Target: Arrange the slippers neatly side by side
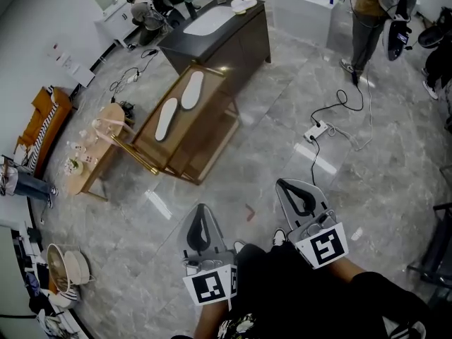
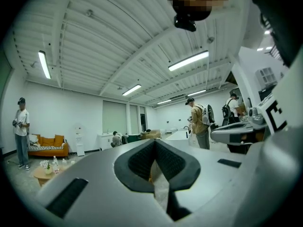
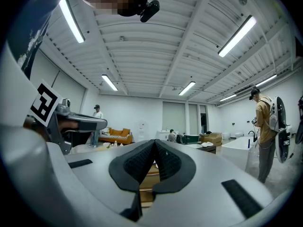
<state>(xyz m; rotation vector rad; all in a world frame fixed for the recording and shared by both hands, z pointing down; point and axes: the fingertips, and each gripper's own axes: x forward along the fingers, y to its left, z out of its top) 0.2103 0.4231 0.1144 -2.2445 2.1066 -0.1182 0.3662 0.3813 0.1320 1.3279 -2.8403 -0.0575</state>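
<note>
On low table [image 1: 205,154]: two slippers [image 1: 168,117], one just behind and right of the other, not touching. Directly behind table: cabinet [image 1: 244,44]. Left of table: round side table [image 1: 95,157]; farther left, sofa [image 1: 42,122] by wall. On floor right of table: power strip [image 1: 316,130]. Nearest, well before table: left gripper [image 1: 200,224] beside right gripper [image 1: 296,195].

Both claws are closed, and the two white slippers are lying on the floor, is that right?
Not quite: the white slippers lie on the brown table, not the floor, as the head view shows. The left claw and right claw are indeed closed.
</note>
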